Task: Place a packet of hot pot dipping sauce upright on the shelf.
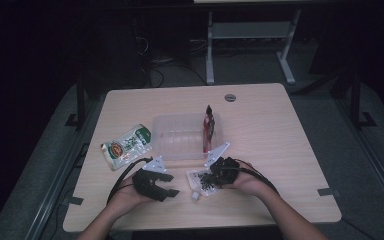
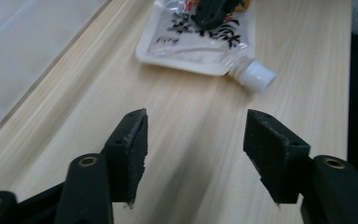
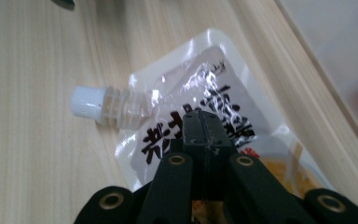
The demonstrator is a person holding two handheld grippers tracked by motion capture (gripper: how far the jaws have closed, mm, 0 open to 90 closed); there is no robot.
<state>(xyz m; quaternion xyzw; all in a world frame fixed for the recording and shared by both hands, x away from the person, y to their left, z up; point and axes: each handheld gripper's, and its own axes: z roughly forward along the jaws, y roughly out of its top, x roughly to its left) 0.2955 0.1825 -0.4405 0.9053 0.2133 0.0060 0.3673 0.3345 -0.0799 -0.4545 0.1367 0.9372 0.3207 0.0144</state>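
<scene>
A white spouted pouch (image 1: 200, 182) with black lettering lies flat on the table near the front edge, its white cap (image 3: 86, 102) pointing away from the container. My right gripper (image 3: 205, 123) is shut, and its closed tips sit on top of the pouch (image 3: 223, 84); I cannot tell whether any film is pinched. In the high view the right gripper (image 1: 212, 178) comes in from the pouch's right. My left gripper (image 2: 193, 135) stands open just above bare wood with nothing between its jaws, a short way from the pouch (image 2: 191, 46) and its cap (image 2: 256, 77). In the high view the left gripper (image 1: 172, 185) is left of the pouch.
A clear plastic container (image 1: 180, 125) stands mid-table with a red packet (image 1: 208, 131) upright at its right end. A green and white snack bag (image 1: 126, 146) lies to its left. A grey round grommet (image 1: 230, 97) sits near the table's far edge.
</scene>
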